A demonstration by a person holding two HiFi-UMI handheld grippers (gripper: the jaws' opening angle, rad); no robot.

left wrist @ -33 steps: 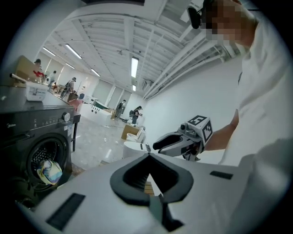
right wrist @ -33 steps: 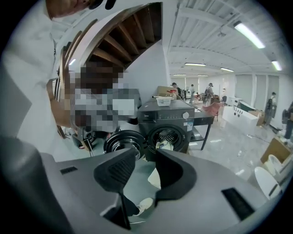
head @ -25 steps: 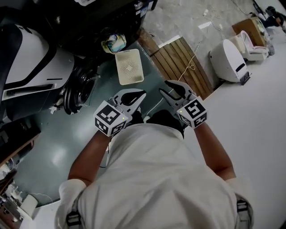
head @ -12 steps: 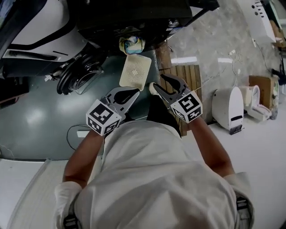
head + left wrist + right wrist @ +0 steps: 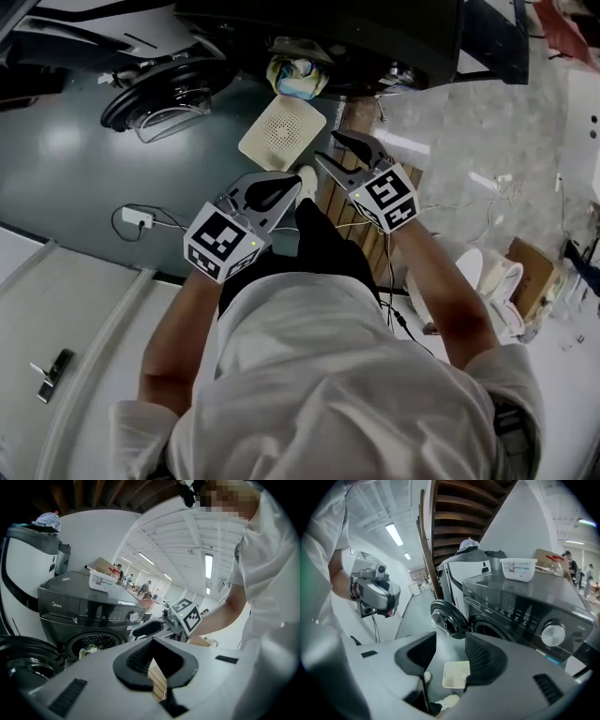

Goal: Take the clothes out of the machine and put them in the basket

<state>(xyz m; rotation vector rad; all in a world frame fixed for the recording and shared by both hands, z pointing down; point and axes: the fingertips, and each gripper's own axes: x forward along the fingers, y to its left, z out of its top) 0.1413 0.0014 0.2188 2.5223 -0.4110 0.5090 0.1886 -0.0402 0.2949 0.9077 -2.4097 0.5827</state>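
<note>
The dark front-loading washing machine stands ahead with its round door swung open. Colourful clothes show in the drum opening. A white perforated basket lies on the green floor in front of it. My left gripper hovers short of the basket, tips together, holding nothing. My right gripper is beside it, closer to the machine; its jaws are opening with nothing between them.
A wooden slatted platform lies under my right hand. A cable with a plug block runs across the floor at the left. A white tub sits on top of the machine. A white appliance and a cardboard box stand at the right.
The person has turned to face the machine, so the drum opening and basket now lie straight ahead. Both grippers have travelled forward and down toward the basket.
</note>
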